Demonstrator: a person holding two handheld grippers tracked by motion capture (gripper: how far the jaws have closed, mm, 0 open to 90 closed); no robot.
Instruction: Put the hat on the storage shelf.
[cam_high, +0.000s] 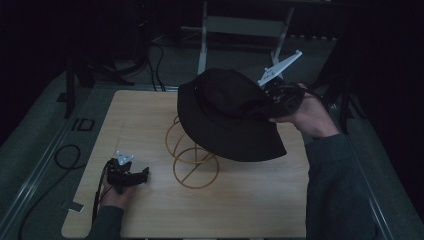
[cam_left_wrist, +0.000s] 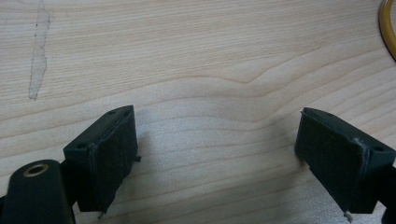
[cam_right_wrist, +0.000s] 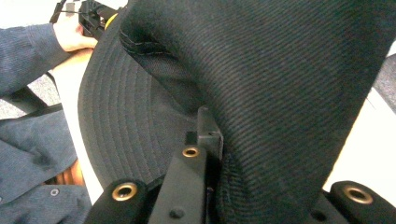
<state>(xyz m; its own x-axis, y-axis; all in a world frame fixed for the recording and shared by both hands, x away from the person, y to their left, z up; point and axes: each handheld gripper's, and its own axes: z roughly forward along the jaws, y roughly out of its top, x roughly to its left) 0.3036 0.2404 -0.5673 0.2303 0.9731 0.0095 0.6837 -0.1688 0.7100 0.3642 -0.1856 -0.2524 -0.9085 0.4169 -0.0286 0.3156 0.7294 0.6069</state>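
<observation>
Hat (cam_high: 225, 115) of black ribbed cloth, pinched in right tool (cam_high: 272, 102).

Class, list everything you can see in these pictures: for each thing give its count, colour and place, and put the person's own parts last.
Black fabric bucket hat: one, black, held above the table's middle, over the stand.
Yellow wire spiral stand: one, yellow, on the table's middle, partly under the hat.
Light wooden table: one, pale wood, centre.
Black cables: several, black, on the grey floor, left and behind.
Left gripper: one, black, open, resting on the table near left.
Right gripper: one, black, shut on the hat, right.
</observation>
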